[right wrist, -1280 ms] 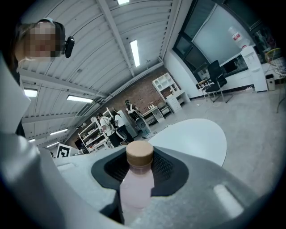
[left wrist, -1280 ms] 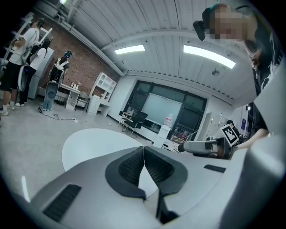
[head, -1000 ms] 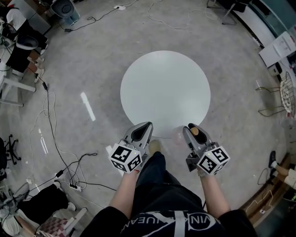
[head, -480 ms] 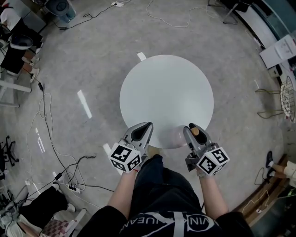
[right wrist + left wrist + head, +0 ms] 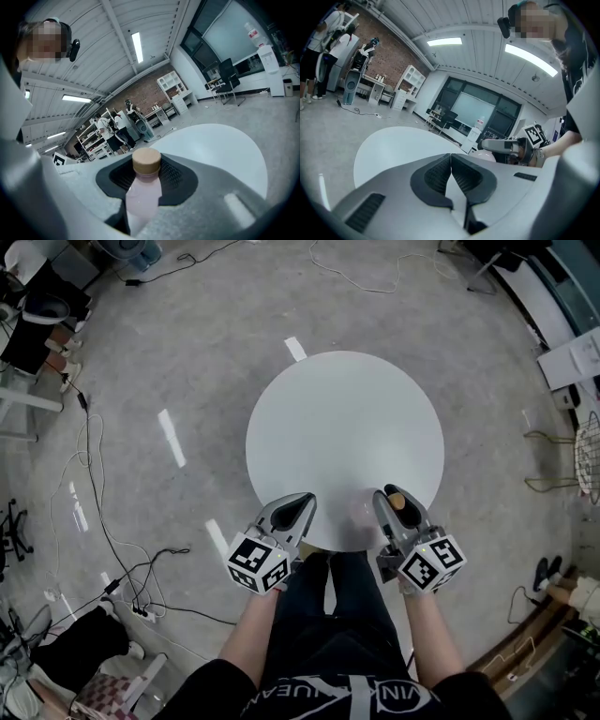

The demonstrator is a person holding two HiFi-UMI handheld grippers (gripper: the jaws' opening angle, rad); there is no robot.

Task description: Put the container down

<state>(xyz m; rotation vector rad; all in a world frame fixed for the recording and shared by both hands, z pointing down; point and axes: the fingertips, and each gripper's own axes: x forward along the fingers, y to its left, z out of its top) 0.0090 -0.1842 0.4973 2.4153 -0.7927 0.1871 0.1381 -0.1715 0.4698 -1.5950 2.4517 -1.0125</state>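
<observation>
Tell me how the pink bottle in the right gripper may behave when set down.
The bottle looks round and smooth, so it would probably roll on the table if laid down. Slim under its cap, it may tip easily. Clamped in the right gripper, it shows no dent: likely stiff.

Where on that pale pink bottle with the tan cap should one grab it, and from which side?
Probably the slim round body of the pale pink bottle, just below its tan cap, approached from the side so the jaws press on opposite flanks. The right gripper holds it that way, with the cap poking out past the jaws.
</observation>
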